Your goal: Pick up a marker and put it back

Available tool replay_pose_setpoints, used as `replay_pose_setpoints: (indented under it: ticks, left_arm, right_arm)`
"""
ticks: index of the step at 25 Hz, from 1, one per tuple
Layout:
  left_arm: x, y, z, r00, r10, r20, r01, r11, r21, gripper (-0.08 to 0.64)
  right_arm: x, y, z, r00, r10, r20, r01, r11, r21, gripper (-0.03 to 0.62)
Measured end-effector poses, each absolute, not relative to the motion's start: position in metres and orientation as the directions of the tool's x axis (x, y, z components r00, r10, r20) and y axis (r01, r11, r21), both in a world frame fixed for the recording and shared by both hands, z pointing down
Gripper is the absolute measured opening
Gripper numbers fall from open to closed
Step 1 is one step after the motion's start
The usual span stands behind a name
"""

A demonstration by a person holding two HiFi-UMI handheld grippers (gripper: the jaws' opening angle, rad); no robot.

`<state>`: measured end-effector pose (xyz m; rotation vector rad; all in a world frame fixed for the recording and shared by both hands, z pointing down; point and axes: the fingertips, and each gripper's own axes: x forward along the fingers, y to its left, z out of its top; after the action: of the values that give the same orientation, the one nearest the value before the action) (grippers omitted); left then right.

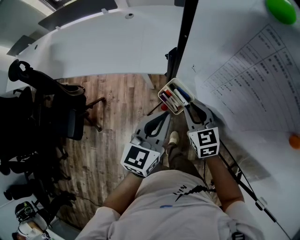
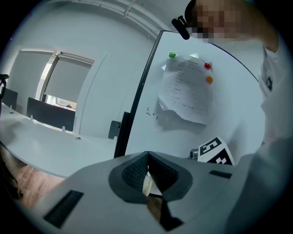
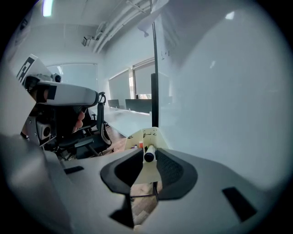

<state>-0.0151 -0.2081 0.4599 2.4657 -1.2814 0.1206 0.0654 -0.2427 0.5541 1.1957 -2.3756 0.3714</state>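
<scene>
A cream marker tray [image 1: 168, 87] hangs on the whiteboard's edge and holds several markers [image 1: 177, 97] with red, black and blue caps. My right gripper [image 1: 190, 109] reaches the tray's near end. In the right gripper view its jaws [image 3: 149, 153] are closed on the black end of a white marker [image 3: 149, 156], with the tray [image 3: 147, 135] just beyond. My left gripper [image 1: 164, 118] hovers just below and left of the tray. Its pads [image 2: 137, 171] meet at the tips with nothing between them.
The whiteboard [image 1: 225, 42] fills the right side, with a printed sheet [image 1: 262, 70] under a green magnet [image 1: 281, 10] and an orange magnet [image 1: 294, 140]. Its black post [image 1: 185, 37] stands behind the tray. A black office chair [image 1: 56, 108] stands on the wooden floor at the left.
</scene>
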Motion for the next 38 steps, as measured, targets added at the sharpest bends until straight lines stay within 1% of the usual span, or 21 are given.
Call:
replay_pose_setpoints:
  ticks: [9,19,24,30,38]
  left_arm:
    - [-0.010,-0.186,0.445,0.622,-0.752,0.218,-0.780,-0.570,0.258,0.011]
    - [-0.008,-0.159,0.406,0.682,-0.715,0.154,-0.729,-0.649,0.219,0.011]
    - [-0.011,-0.141,0.385,0.704,-0.696,0.145,-0.708,-0.667,0.232,0.011]
    - [-0.016,-0.127,0.359,0.720,-0.687,0.100,-0.690,-0.691,0.215,0.011]
    - [-0.026,-0.117,0.343,0.721,-0.689,0.070,-0.687,-0.699,0.197,0.011]
  right_arm:
    - [0.067,-0.218,0.515,-0.491,-0.744,0.453,-0.838,0.545,-0.014,0.084]
    - [0.043,-0.180,0.434,-0.530,-0.793,0.299,-0.838,0.545,-0.040,0.081]
    - [0.036,-0.156,0.404,-0.542,-0.802,0.250,-0.835,0.547,-0.056,0.057]
    - [0.030,-0.139,0.374,-0.546,-0.817,0.184,-0.836,0.546,-0.059,0.026]
    - [0.021,-0.127,0.358,-0.546,-0.822,0.160,-0.836,0.546,-0.047,0.014]
